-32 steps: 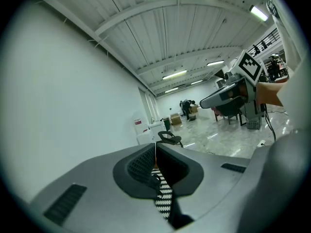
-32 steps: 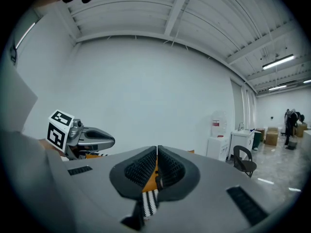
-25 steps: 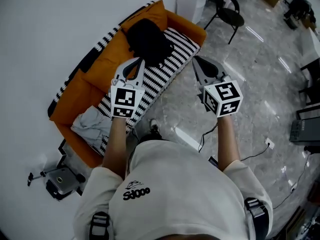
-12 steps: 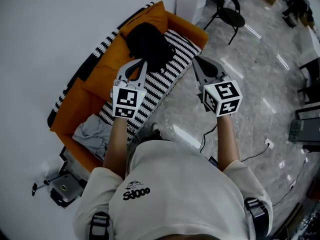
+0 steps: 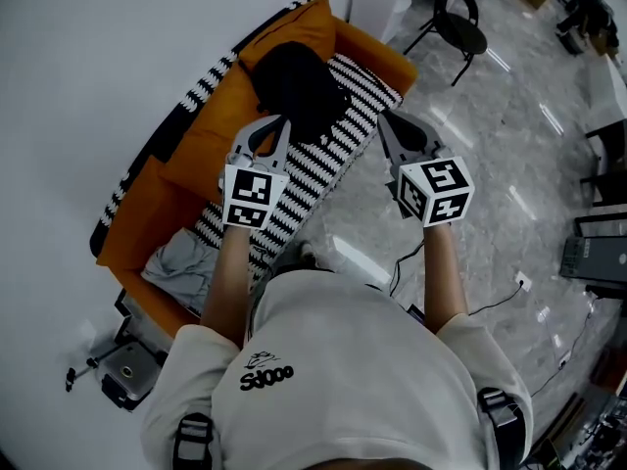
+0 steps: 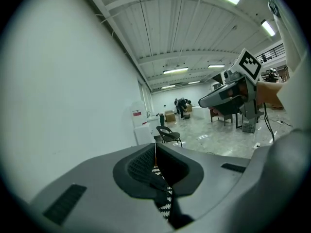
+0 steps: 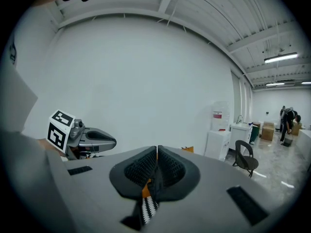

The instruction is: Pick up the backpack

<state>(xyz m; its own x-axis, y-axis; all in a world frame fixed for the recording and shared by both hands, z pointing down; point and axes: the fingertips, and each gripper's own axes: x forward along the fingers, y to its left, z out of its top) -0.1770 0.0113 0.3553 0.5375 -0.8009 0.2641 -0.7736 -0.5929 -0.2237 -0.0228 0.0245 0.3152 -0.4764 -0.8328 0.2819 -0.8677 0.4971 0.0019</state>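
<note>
White wall (image 5: 98, 47) on my left, orange sofa (image 5: 196, 145) against it, glossy grey marble floor (image 5: 490, 174) ahead, black chair (image 5: 460, 29) beyond, strip lights (image 6: 176, 71) overhead.

Warehouse-like hall, ribbed roof (image 6: 184, 25), strip lights (image 6: 176, 71)

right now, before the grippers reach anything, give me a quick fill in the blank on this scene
1. The backpack lying on the orange sofa is ___ in colour.
2. The sofa's seat cover has black and ___ stripes.
3. The crumpled cloth at the sofa's near end is ___.
4. The left gripper and the right gripper hold nothing, and the jaws of both are ___.

Missing words: black; white; grey; shut
</note>
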